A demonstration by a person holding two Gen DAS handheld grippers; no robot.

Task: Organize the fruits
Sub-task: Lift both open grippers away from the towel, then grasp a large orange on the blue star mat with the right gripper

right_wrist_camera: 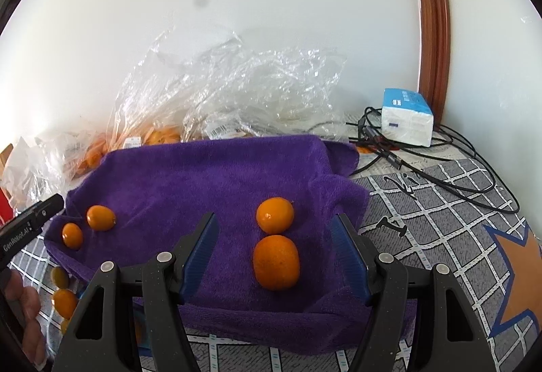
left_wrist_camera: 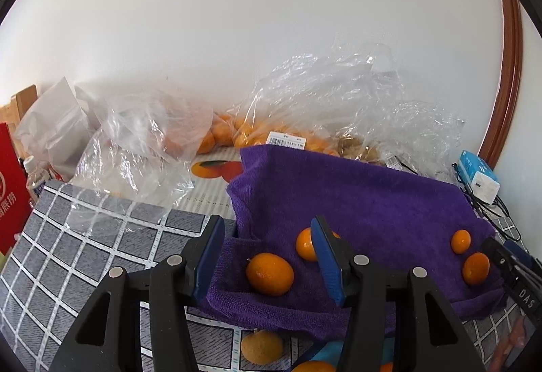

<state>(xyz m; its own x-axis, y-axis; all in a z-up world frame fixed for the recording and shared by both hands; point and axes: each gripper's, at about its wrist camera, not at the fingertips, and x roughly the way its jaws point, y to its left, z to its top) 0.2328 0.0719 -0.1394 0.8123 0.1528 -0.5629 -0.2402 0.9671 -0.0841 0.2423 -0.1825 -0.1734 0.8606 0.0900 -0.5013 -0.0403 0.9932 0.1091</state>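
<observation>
Showing only beside the right hand-held gripper [right_wrist_camera: 274,256]: a star print [right_wrist_camera: 518,280].

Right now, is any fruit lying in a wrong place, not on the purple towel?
Yes. Four oranges sit on the purple towel, but a few small oranges lie off it on the checked cloth, beside its near left edge. A duller one also lies below the towel's front edge.

Both fisheye views are bright and evenly daylit, with a hazy washed-out white wall [left_wrist_camera: 237,16], soft shadows under the oranges [right_wrist_camera: 276,262] on the purple towel [right_wrist_camera: 203,175], glare on the crumpled plastic bags [right_wrist_camera: 237,77], strongly curved dark corners, and a smudge spot on the right lens.
</observation>
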